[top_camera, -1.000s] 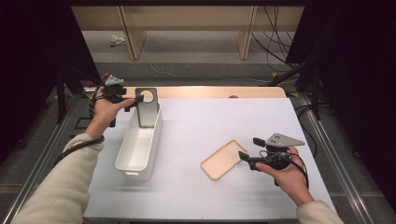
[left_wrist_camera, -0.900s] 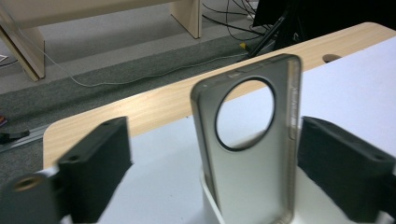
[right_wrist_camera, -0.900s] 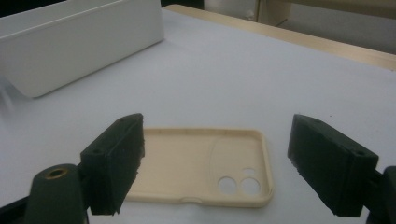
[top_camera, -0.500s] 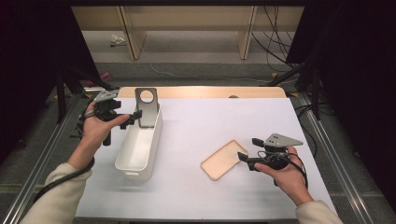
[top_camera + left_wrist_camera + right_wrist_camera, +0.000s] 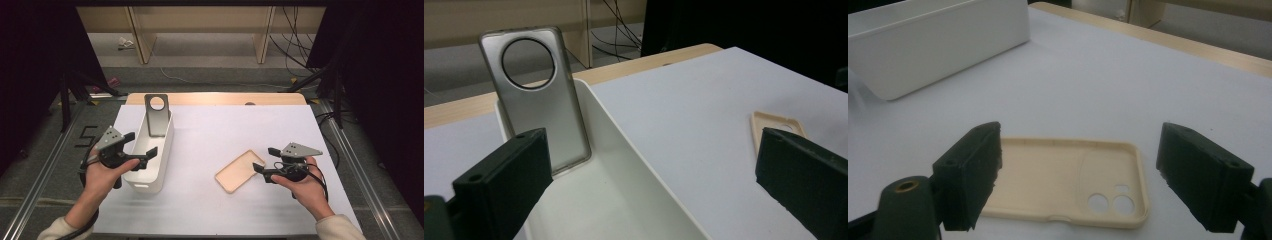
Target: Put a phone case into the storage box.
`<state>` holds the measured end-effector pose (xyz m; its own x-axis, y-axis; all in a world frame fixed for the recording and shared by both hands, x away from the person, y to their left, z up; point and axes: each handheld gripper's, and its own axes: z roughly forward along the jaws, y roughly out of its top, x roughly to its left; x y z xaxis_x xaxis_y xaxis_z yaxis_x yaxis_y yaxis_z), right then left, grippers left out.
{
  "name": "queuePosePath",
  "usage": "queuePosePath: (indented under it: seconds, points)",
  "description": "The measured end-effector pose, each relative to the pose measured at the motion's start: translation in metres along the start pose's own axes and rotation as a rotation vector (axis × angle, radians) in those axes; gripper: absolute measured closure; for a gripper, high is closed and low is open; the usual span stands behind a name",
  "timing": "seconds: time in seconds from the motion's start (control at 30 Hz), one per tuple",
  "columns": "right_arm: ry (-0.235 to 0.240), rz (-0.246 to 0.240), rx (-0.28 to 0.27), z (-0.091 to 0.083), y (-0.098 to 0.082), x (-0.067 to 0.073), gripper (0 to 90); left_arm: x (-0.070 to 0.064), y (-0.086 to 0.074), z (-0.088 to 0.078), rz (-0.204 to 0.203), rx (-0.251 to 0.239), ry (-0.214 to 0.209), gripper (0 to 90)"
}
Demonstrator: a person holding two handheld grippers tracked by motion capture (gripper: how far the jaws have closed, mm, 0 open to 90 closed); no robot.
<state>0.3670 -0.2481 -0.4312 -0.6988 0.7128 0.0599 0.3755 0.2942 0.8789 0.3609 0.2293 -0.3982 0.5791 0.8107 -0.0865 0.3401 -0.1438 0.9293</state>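
Bin (image 5: 150,165), white, long, sits at 9 o'clock on the table (image 5: 240,130). Grey phone case (image 5: 157,115) stands upright inside, leaning on the bin's 12 o'clock end wall. Left claw (image 5: 145,150) over the bin's near end: jaws just opened wide, nothing between them. Right claw (image 5: 265,160) at 4 o'clock, jaws apart, empty, just beside the beige phone case (image 5: 239,171) lying flat, hollow side up.

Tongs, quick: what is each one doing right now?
Left tongs: open, just been opening, holding nothing.
Right tongs: open, empty, by the beige phone case.
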Motion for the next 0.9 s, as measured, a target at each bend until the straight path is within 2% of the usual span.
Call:
queuePosePath:
  seconds: [0.07,0.17,0.2,0.33,0.9]
  points:
    - [0.002,0.000,0.001,0.001,0.000,0.001,19.2,-0.006,-0.007,-0.001,0.029,0.007,0.003,1.0]
    - [0.006,-0.002,0.002,0.001,0.000,0.002,19.2,-0.013,-0.017,-0.001,0.039,0.009,-0.019,1.2]
    - [0.008,-0.002,0.002,0.002,0.000,0.002,19.2,-0.015,-0.021,-0.001,0.053,0.014,-0.019,1.5]
    - [0.008,-0.001,0.009,0.003,0.000,0.001,19.2,-0.018,-0.027,0.002,0.077,0.038,-0.034,1.5]
    - [0.006,-0.007,0.011,0.005,-0.001,0.001,19.0,-0.017,-0.031,0.007,0.064,0.049,-0.049,2.3]
